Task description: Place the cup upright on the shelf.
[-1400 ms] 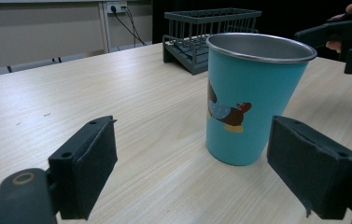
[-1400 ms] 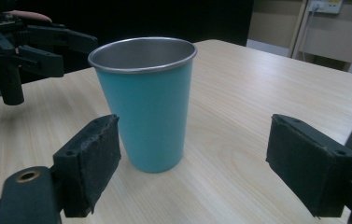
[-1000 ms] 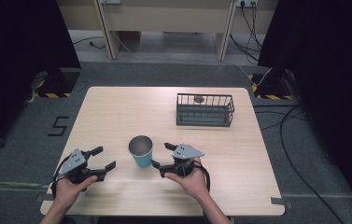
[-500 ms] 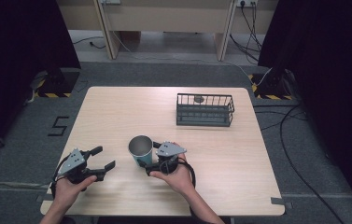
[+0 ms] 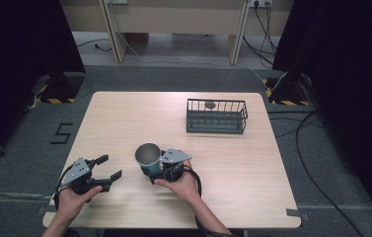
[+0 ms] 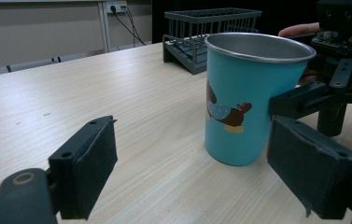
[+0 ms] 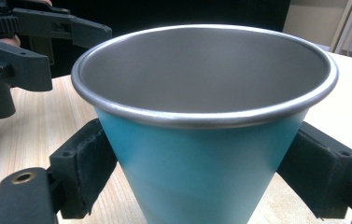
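Two handheld grippers sit at the lower edge of the wooden table [image 5: 124,123] in the high view. The right gripper [image 5: 158,168], lower centre of that frame, has its jaws spread to either side of the teal metal cup [image 5: 148,157]. In the right gripper view the cup [image 7: 206,130] occupies the centre of the frame, upright, with a black pad [image 7: 87,163] at its lower left flank and the other at its lower right; whether the pads press the wall or stand just off it cannot be told. The left gripper [image 5: 105,167], lower left of the high view, is well apart from the cup with its jaws open and nothing between them. In the left gripper view both pads rise from the bottom corners, the cup [image 6: 248,93] stands right of centre showing a cartoon print on its side, and the right gripper [image 6: 323,93] appears at the right edge against the cup. A dark wire basket [image 5: 216,116] stands in the upper right area of the table, with a small dark object [image 5: 209,104] at its far side.
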`<state>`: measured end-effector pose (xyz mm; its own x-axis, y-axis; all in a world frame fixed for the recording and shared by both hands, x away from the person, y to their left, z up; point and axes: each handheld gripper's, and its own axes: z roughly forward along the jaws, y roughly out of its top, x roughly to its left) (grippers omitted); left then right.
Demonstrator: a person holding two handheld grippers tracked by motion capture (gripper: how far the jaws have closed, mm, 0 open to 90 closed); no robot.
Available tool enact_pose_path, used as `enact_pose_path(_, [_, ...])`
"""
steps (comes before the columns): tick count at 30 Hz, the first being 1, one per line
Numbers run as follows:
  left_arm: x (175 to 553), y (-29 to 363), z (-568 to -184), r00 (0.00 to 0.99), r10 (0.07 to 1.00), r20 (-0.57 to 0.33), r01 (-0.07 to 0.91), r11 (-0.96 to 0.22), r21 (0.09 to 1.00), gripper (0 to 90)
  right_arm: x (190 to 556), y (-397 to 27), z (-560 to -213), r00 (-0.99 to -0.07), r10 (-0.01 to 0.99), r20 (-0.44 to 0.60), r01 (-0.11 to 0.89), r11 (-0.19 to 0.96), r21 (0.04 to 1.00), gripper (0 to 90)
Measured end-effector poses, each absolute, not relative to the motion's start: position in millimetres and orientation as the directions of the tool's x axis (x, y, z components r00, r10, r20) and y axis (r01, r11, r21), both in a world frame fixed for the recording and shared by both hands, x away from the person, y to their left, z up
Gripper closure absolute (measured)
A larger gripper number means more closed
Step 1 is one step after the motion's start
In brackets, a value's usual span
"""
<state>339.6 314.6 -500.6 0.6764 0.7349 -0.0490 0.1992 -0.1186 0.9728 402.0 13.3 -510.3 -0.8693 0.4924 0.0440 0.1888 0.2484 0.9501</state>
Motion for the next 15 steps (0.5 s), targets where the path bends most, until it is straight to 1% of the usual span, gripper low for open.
enact_pose_path(7, [339.9, 315.4, -500.6, 0.675, 0.736, -0.051, 0.2, -0.116, 0.973, 15.4, 400.1, 11.2, -509.5, -0.863, 0.5, 0.071, 0.203, 0.214, 0.956, 17.3])
enact_pose_path(10, [339.8, 315.0, -500.5, 0.675, 0.736, -0.05, 0.199, -0.116, 0.973, 15.4, 400.6, 6.9, -503.8, -0.859, 0.505, 0.085, 0.206, 0.188, 0.96, 17.3])
enact_pose_path(15, [339.9, 315.0, -500.5, 0.675, 0.736, -0.051, 0.199, -0.115, 0.973, 15.4, 401.6, 1.9, -496.0, -0.856, 0.511, 0.077, 0.194, 0.178, 0.965, 17.4])
